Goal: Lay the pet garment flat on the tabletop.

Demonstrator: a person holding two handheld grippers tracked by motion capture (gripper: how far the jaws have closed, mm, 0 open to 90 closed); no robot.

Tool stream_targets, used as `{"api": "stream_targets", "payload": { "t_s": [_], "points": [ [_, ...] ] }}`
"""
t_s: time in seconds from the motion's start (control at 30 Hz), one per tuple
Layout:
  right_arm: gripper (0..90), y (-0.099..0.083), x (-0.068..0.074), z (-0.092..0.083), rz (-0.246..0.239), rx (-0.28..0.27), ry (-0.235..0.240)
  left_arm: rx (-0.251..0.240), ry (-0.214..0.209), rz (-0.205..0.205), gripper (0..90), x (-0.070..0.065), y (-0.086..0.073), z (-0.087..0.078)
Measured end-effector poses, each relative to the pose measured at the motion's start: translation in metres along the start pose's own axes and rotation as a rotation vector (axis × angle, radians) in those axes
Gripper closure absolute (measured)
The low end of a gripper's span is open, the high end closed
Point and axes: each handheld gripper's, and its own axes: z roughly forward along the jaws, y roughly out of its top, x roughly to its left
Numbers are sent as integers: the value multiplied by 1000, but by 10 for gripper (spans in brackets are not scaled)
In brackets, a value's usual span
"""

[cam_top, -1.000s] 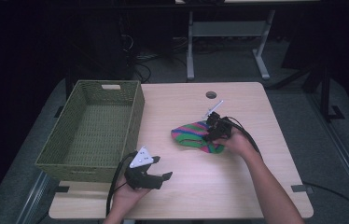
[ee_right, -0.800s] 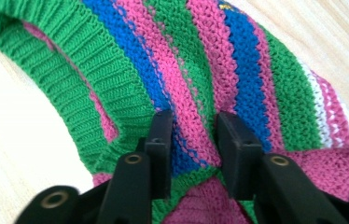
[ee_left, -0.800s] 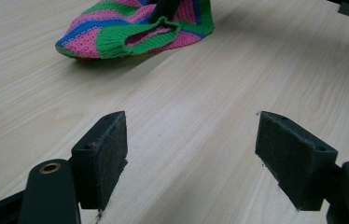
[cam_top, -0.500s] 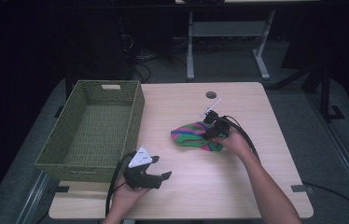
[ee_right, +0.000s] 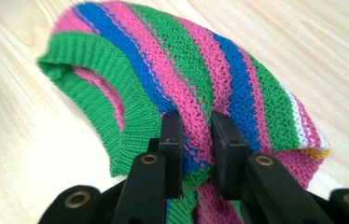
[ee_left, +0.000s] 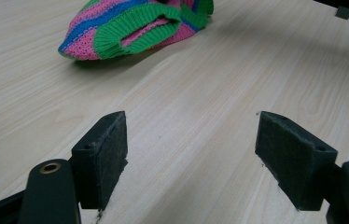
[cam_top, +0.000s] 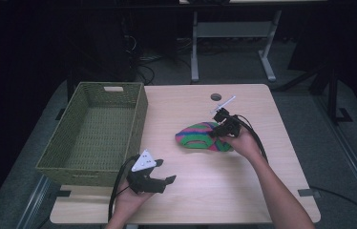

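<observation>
Change since earlier frame: right tool (ee_right: 196, 140) jaws just closing, now pinched onto a fold of the striped knit hat (cam_top: 200, 136); hat and both hands otherwise in near the same place.
Right tool state: closed on the hat, knit fabric bunched between the two pads in the right gripper view; grip sits near the green ribbed cuff (ee_right: 93, 88).
Left tool state: open, jaws wide apart with bare wood between them in the left gripper view (ee_left: 191, 154); holds nothing.
Left tool position: low at the near edge of the surface (cam_top: 262, 181), just beside the near right corner of the basket (cam_top: 90, 136), pointed toward the hat.
Hat location: lying on the surface right of centre, well apart from the basket, partly under the right tool (cam_top: 224, 125); not yet lifted clear, as far as the high view allows.
Basket state: woven, green, nothing visible inside; stands at the left side of the surface.
Step in hand: grasp of the hat, judged complete or nearly so; lift not yet begun.
Likely goal: transfer of the hat into the basket, judged from the layout.
Next move calls for: straight lift until the cuff and trailing fabric clear the surface, then travel left over the basket rim, release only above the interior.
Caution: single-fold grip on soft knit; risk of slipping or dragging if moved low or fast.
Left tool role: none required at present; hold clear of the travel path.
</observation>
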Motion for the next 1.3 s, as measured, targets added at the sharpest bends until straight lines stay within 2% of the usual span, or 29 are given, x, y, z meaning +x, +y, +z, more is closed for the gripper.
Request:
{"api": "stream_targets", "payload": {
  "t_s": [0.23,0.43,0.53,0.7,0.77,0.87,1.07,1.3],
  "points": [
    [760,-2,1,-16,11,-30,8,4,1,5,248,0,0,0],
    [760,-6,7,-35,20,-77,26,2,2,2,248,-1,0,1],
    [759,-12,14,-50,23,-109,36,0,3,3,248,-1,1,0],
    [759,-21,23,-63,26,-131,45,-22,9,-3,248,-2,1,-2],
    [759,-23,25,-64,21,-132,43,-28,11,-1,248,-2,1,-3],
    [759,-32,32,-70,39,-135,55,-56,19,-5,248,-3,1,-7],
    [758,-48,47,-69,24,-134,49,-84,35,-7,248,-4,2,-11],
    [758,-63,58,-64,57,-133,69,-87,39,-4,248,-4,2,-12]
  ]
}}
